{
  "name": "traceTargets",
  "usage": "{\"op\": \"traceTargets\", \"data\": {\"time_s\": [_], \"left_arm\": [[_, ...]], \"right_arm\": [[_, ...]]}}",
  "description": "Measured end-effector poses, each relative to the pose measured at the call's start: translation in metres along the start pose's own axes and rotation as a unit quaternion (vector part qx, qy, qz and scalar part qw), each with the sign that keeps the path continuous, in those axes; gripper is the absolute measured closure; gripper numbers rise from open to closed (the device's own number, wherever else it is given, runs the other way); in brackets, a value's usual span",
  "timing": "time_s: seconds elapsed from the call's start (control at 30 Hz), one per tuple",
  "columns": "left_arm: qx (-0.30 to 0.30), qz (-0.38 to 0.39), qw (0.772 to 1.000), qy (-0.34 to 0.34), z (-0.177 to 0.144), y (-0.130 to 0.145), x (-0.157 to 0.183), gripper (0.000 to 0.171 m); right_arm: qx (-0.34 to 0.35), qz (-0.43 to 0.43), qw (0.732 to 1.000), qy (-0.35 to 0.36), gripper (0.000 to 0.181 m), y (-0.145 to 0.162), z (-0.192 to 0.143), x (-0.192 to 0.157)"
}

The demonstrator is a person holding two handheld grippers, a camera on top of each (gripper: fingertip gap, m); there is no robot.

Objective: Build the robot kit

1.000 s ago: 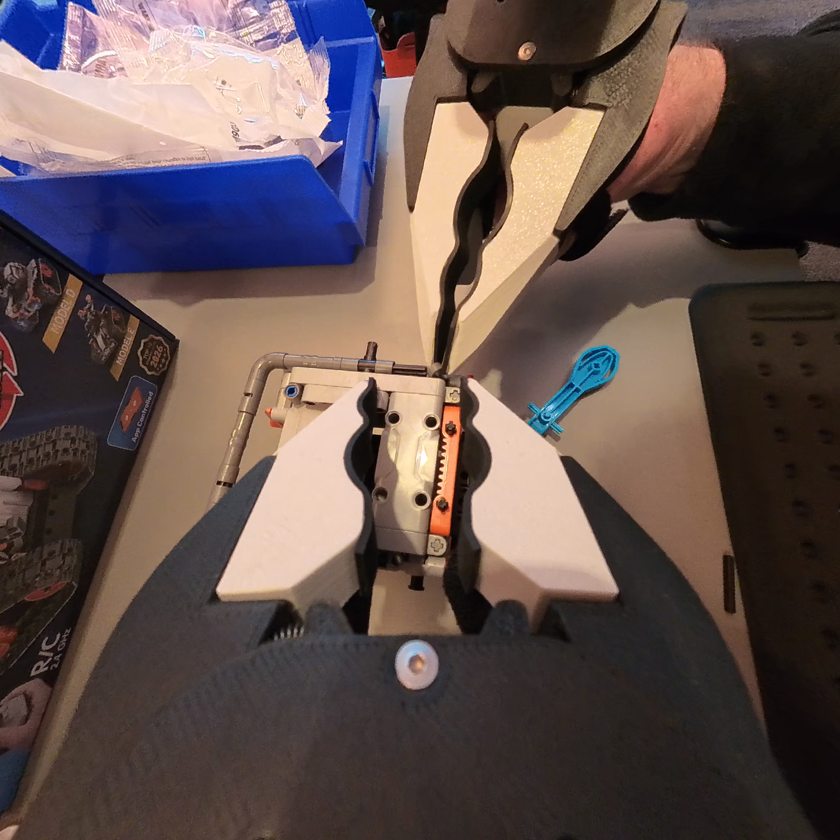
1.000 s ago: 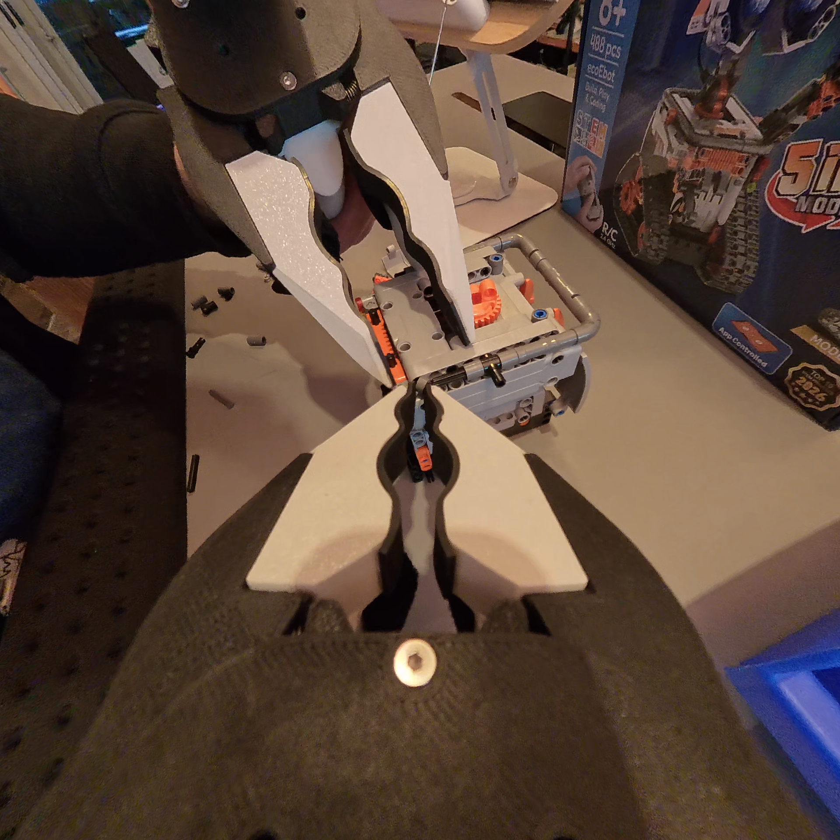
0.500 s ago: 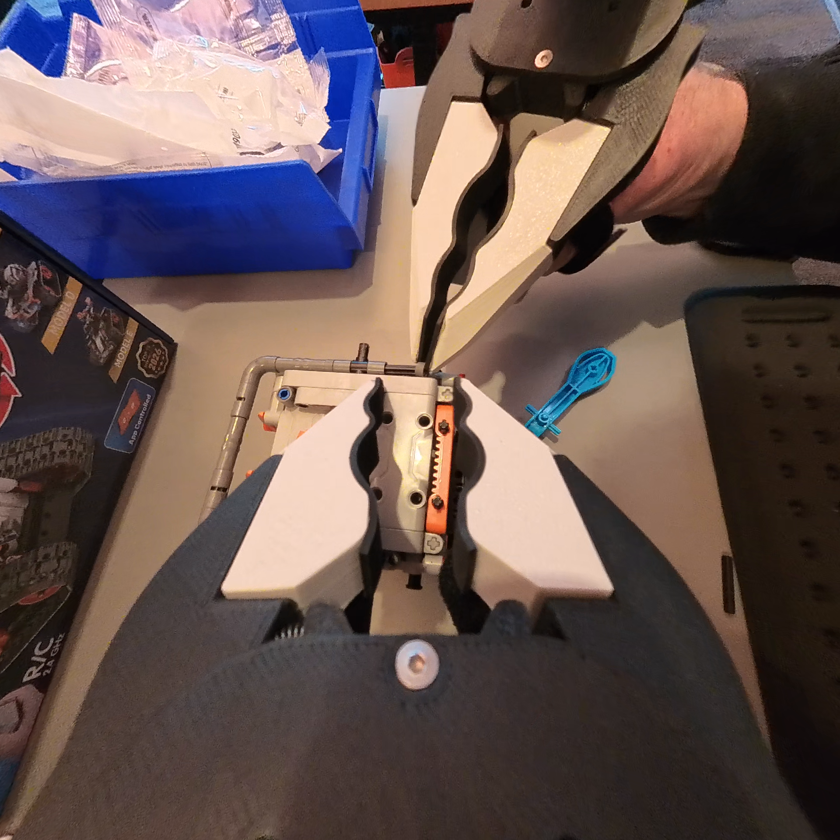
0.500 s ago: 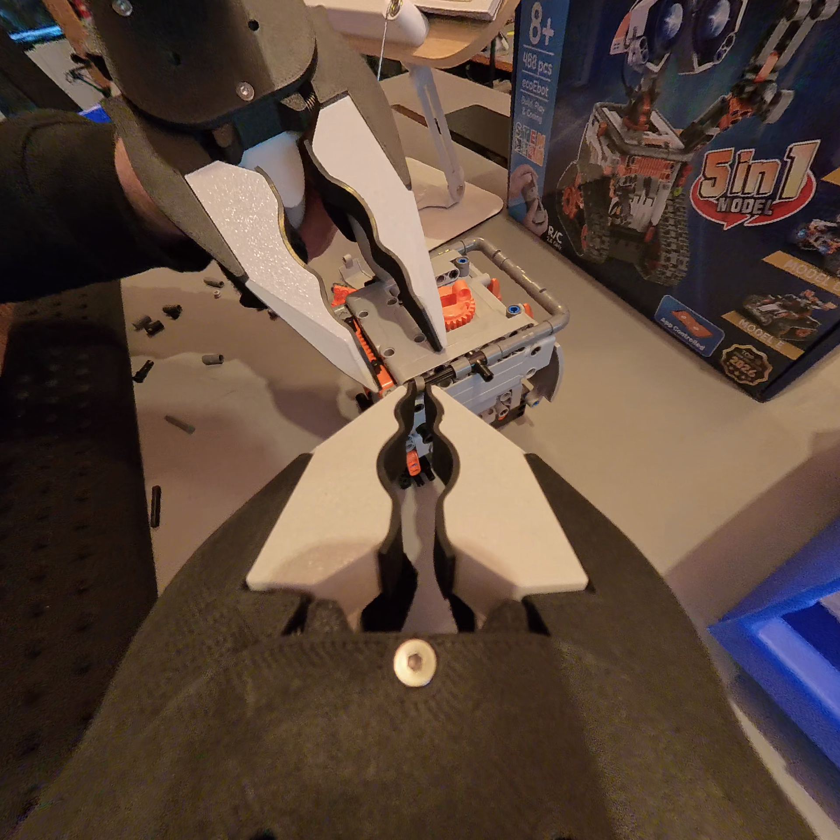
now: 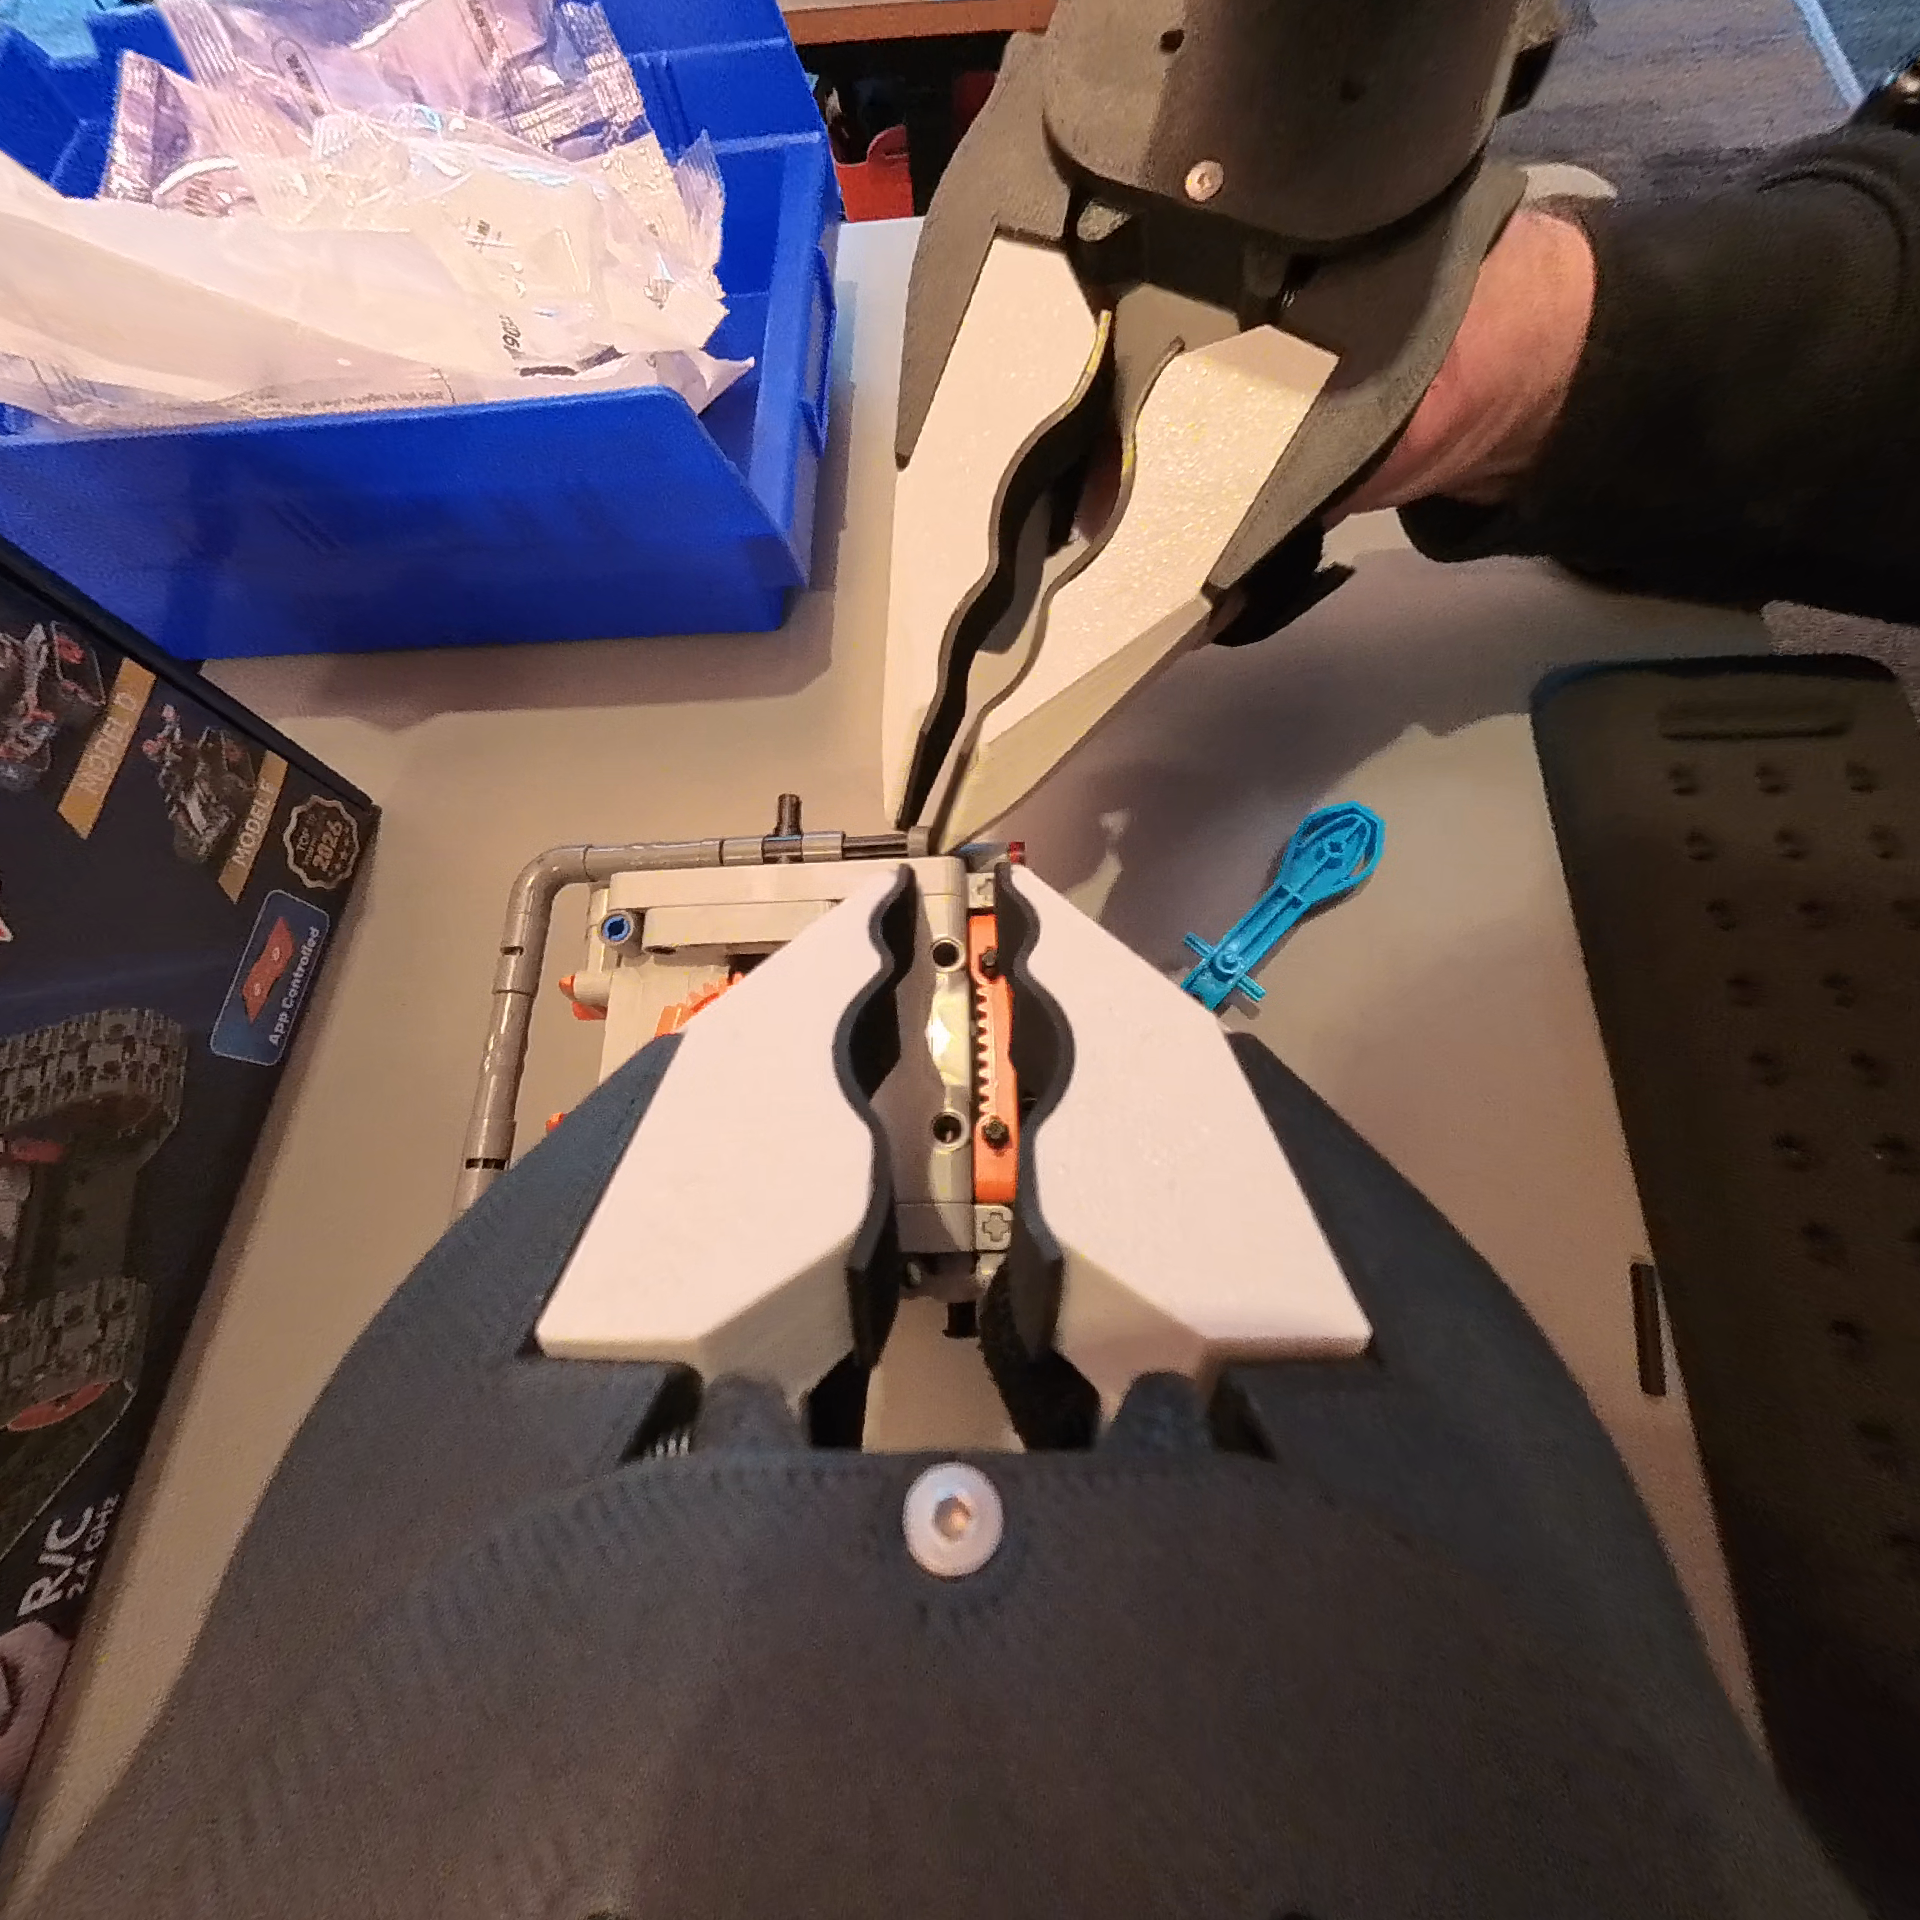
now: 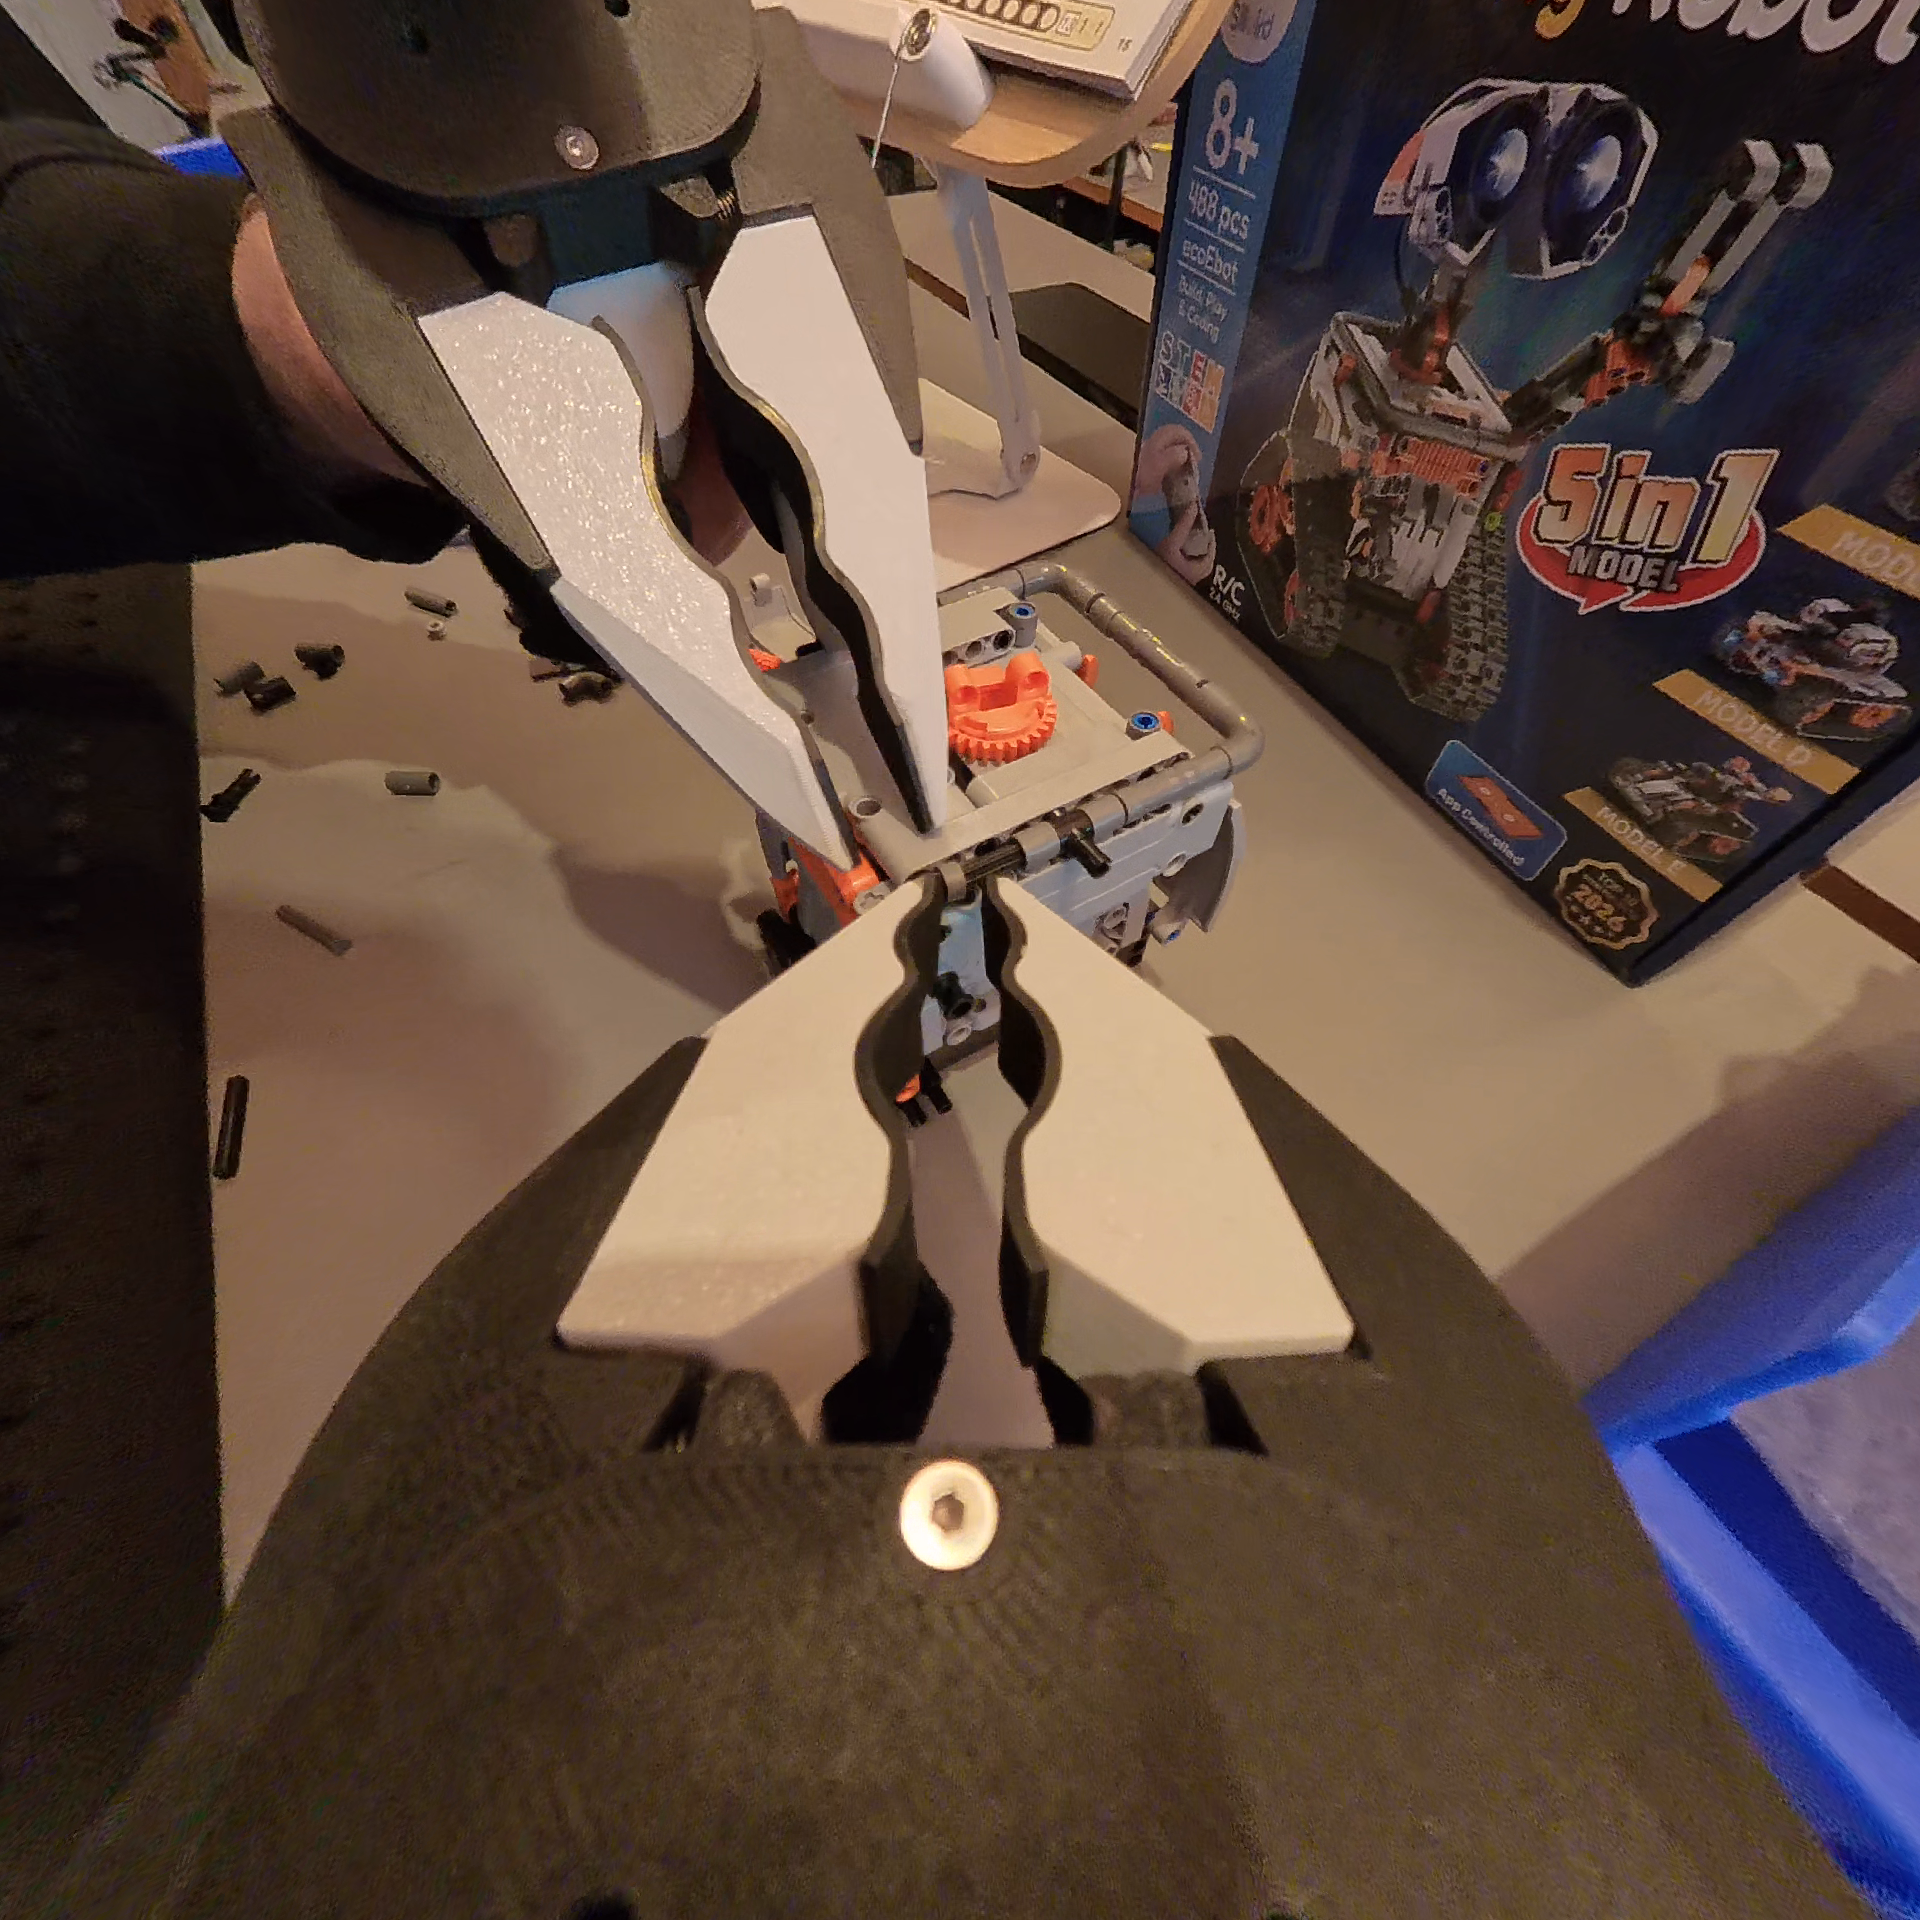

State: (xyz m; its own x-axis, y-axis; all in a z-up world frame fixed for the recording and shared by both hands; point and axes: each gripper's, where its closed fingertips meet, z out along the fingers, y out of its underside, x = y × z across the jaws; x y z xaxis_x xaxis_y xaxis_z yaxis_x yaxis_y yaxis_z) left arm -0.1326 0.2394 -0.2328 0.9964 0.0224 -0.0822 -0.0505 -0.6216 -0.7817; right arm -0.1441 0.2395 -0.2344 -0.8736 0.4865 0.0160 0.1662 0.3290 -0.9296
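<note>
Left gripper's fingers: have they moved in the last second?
Yes. The left gripper has closed its fingers inward over the toy model. Its grey top showed four holes between them, and now shows two beside the orange toothed strip.

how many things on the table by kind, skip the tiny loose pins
grippers: 2, left gripper, right gripper
brick-built model: 1
blue bin: 1
printed box: 1
blue plastic tool: 1
white stand: 1
total: 7
</note>
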Motion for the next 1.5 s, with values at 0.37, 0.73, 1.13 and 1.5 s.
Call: {"op": "traceTargets", "data": {"time_s": [0.37,0.73,1.13,1.5], "left_arm": [[-0.031,-0.028,0.999,-0.031,-0.015,-0.009,-0.040,0.092],[-0.103,-0.075,0.992,0.008,0.009,0.017,-0.051,0.073],[-0.076,-0.068,0.995,0.001,0.008,0.016,-0.051,0.075],[-0.073,-0.071,0.995,-0.007,0.008,0.016,-0.052,0.075]], "right_arm": [[0.007,0.010,1.000,-0.006,0.180,0.000,0.001,0.008],[0.017,0.022,0.999,-0.017,0.180,0.000,0.001,0.010],[0.031,0.077,0.995,-0.060,0.181,0.000,0.003,0.010],[0.000,0.020,0.996,0.083,0.181,0.000,0.004,0.013]]}}
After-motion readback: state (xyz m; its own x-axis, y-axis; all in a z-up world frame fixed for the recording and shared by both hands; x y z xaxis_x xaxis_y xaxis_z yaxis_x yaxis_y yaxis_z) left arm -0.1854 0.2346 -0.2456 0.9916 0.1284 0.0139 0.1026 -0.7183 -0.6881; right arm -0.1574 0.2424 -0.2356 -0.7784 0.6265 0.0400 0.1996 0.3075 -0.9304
